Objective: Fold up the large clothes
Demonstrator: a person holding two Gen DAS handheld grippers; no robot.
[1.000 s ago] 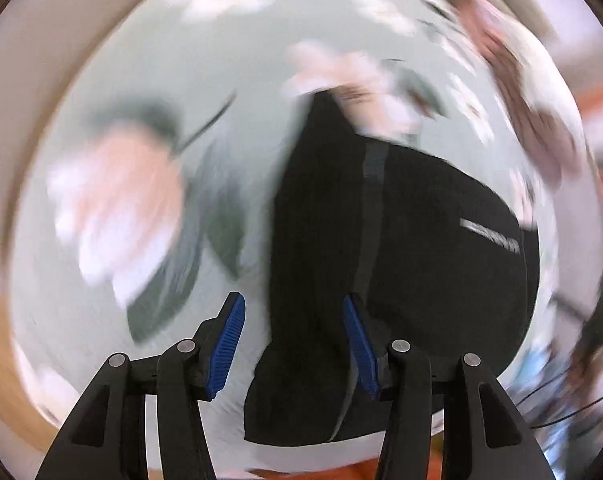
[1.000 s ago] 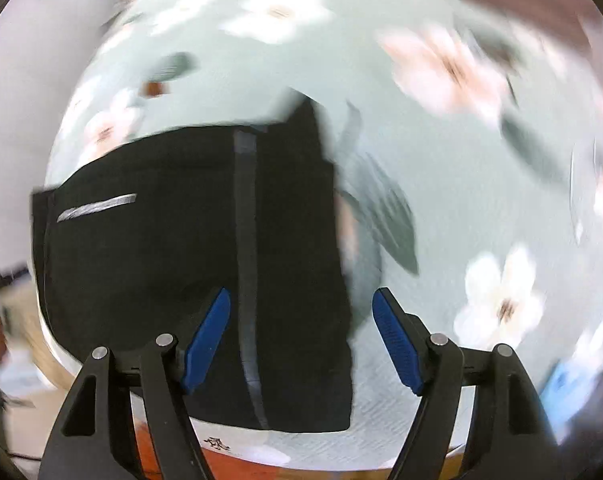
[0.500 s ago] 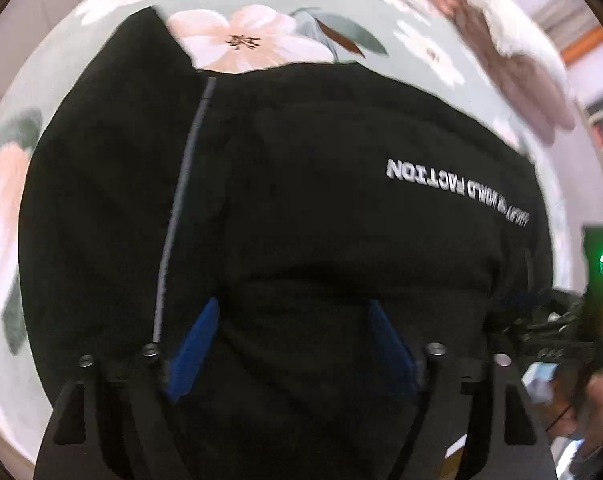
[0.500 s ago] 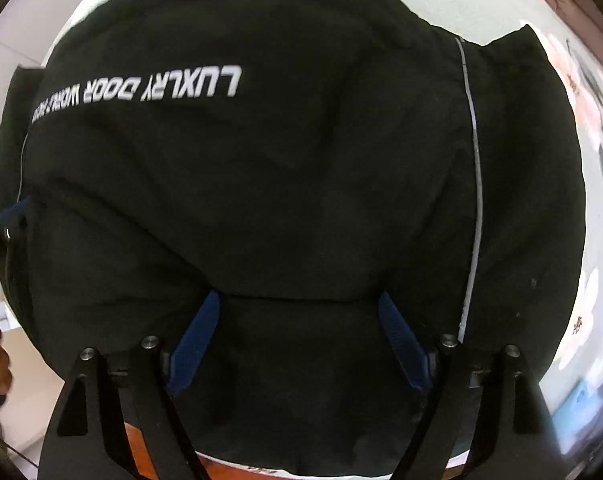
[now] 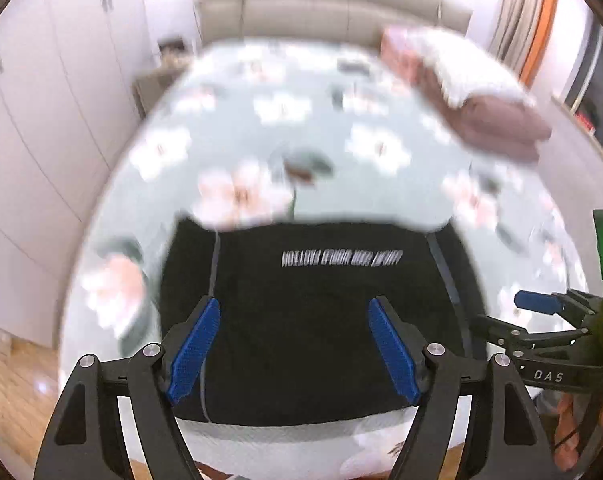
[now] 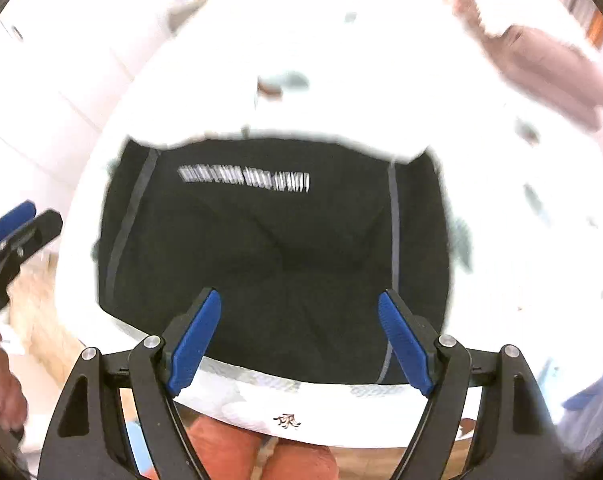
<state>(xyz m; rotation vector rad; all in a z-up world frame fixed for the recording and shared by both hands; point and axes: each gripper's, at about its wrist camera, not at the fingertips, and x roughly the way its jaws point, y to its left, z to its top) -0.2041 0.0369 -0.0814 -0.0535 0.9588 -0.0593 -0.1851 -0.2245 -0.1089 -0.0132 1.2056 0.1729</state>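
Note:
A black garment (image 5: 309, 312) with white lettering and thin grey stripes lies folded into a rectangle at the near edge of the floral bed (image 5: 285, 128). It also shows in the right wrist view (image 6: 269, 248). My left gripper (image 5: 293, 352) is open and empty, raised above the garment's near part. My right gripper (image 6: 301, 344) is open and empty, also above the garment's near edge. The right gripper shows at the right of the left wrist view (image 5: 541, 312); the left gripper shows at the left edge of the right wrist view (image 6: 13, 224).
A stack of folded pink, white and brown clothes (image 5: 473, 100) sits at the far right of the bed. White cupboards (image 5: 41, 100) stand on the left, a beige headboard (image 5: 321, 12) at the back. Wood floor (image 5: 9, 392) lies to the near left.
Both grippers have lifted and pulled back from the garment, which now looks smaller and lies flat on the bed. Both stay open.

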